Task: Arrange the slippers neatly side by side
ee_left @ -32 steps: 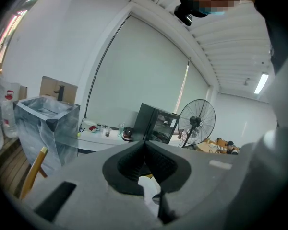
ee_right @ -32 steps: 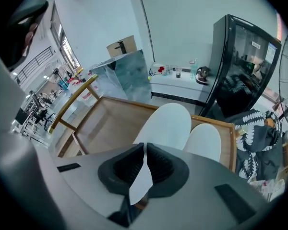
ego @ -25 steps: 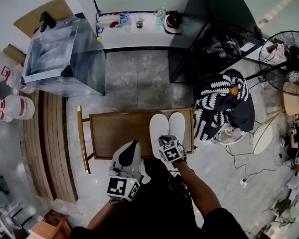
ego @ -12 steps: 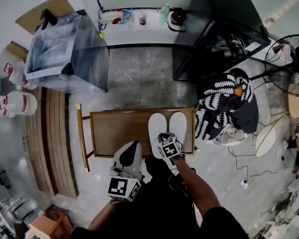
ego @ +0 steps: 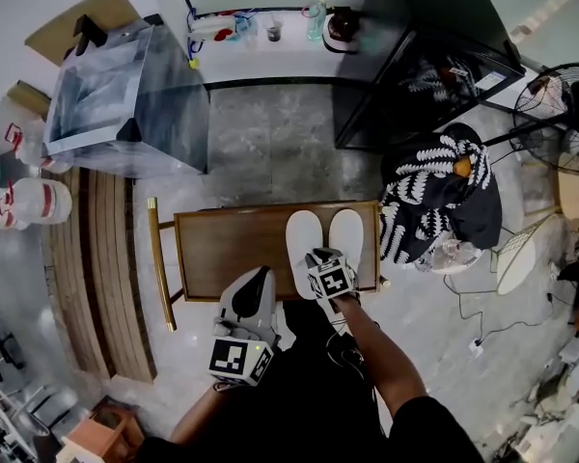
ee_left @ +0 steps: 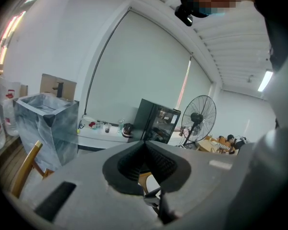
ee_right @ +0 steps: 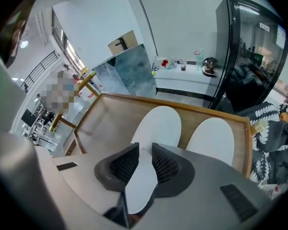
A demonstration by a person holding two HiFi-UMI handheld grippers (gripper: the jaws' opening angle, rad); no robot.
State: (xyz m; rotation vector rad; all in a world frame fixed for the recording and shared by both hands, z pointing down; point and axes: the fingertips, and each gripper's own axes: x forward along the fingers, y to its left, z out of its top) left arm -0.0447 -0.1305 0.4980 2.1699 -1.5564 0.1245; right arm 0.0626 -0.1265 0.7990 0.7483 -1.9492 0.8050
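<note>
Two white slippers lie side by side, toes away from me, on a wooden tray table (ego: 227, 249). In the head view the left slipper (ego: 303, 237) and the right slipper (ego: 346, 231) nearly touch. My right gripper (ego: 320, 258) points steeply down at the left slipper's heel. In the right gripper view its jaws (ee_right: 145, 148) have just been opening and now stand apart. They straddle the heel of the left slipper (ee_right: 156, 126), with the right slipper (ee_right: 212, 140) beside it. My left gripper (ego: 260, 280) hangs back at the table's near edge; its jaws (ee_left: 144, 145) are shut and hold nothing.
Around the table are a wrapped box (ego: 125, 95) at far left, a black glass cabinet (ego: 415, 56) at far right and a black-and-white patterned cloth (ego: 434, 201) on a seat to the right. A standing fan (ego: 560, 104) and floor cables lie further right. Wooden slats (ego: 96, 278) run along the left.
The right gripper's marker cube has rolled a little over the left slipper's heel. Both slippers and the left gripper keep their places.
</note>
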